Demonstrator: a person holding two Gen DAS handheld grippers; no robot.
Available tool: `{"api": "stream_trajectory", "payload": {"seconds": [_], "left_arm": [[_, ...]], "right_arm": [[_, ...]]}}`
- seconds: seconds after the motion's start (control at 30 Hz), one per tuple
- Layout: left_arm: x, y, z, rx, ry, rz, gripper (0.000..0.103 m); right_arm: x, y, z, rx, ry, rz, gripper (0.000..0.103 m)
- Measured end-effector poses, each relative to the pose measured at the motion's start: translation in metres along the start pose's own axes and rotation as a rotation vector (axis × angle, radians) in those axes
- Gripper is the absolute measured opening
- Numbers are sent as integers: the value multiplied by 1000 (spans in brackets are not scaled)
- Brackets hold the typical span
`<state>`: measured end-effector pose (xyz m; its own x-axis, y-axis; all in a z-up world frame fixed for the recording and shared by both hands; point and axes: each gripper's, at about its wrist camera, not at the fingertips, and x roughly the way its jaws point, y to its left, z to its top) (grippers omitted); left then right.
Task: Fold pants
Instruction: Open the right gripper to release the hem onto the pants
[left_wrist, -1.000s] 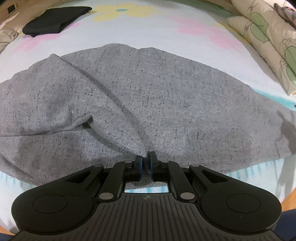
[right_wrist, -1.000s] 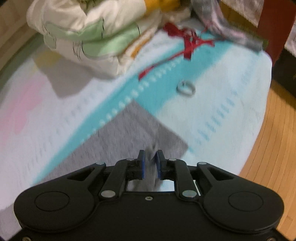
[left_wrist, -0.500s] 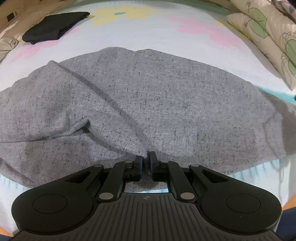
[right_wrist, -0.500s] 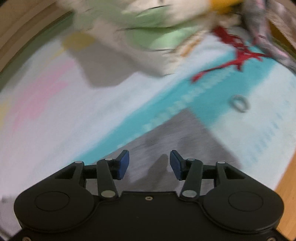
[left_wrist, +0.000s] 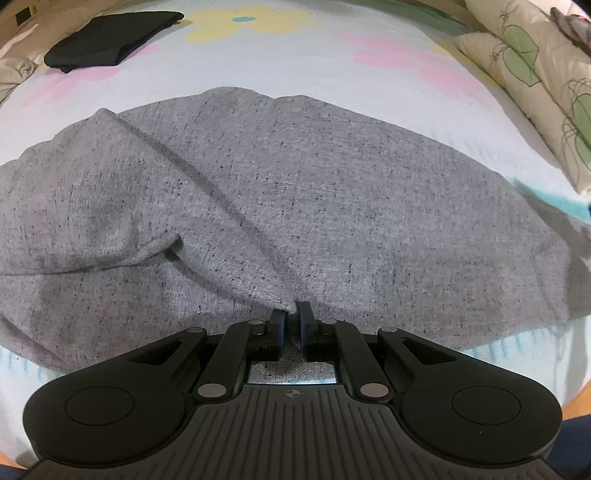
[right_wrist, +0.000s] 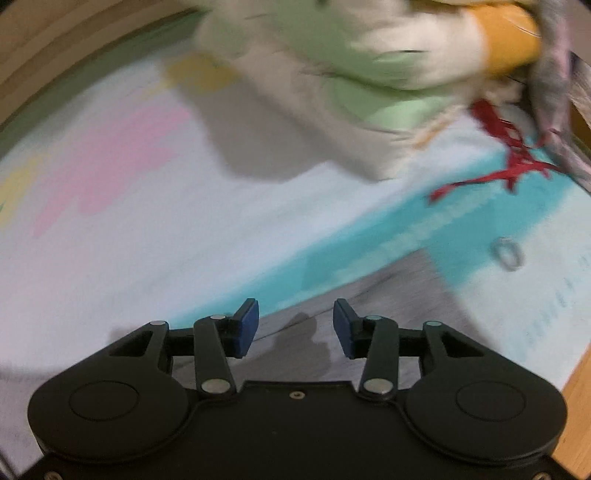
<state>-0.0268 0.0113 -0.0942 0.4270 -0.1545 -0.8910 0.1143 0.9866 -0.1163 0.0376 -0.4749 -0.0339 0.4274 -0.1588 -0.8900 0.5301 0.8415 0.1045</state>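
Left fingers: the left gripper (left_wrist: 291, 325) was seen nearly closed, its two pads pinched on a fold of grey cloth at the near edge of the pants (left_wrist: 332, 192).
Right fingers: the right gripper (right_wrist: 295, 328) was seen wide apart with nothing between its pads; only flat grey cloth (right_wrist: 369, 306) lay beneath and just ahead of them.
Bed: a sheet (left_wrist: 295, 62) printed with pale flowers and a teal band was seen under everything.
Pants: they were spread on the sheet straight ahead of the left fingers, the long axis running across that view from left to right.
Pointing: which end was the waist could not be told; the right end finished in a straight edge near the teal band.
Ridge: a raised crease ran from the pinched fold away to the upper left, showing that a layer was lifted there.
Deciding relation: the cloth lay forward of both grippers; the left one was already on it, while the right one was judged merely above its far end.
Pillows: a leaf-printed pile (left_wrist: 535, 81) lay to the right, apart from the pants.
Dark garment: a folded black piece (left_wrist: 110, 37) lay well apart at the far left.
Ring: a small ring (right_wrist: 508, 254) lay near the cloth's corner.
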Motion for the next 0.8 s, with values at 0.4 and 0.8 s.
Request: {"api": "stream_trajectory", "payload": {"seconds": [0.4,0.8], "left_arm": [[1,-4,1,8,-2,10,8],[-1,-1,2,5,-4,4,8]], "right_arm": [[29,-86,0,135,103,-13,54],[33,-65,1,57,76,-12,13]]}}
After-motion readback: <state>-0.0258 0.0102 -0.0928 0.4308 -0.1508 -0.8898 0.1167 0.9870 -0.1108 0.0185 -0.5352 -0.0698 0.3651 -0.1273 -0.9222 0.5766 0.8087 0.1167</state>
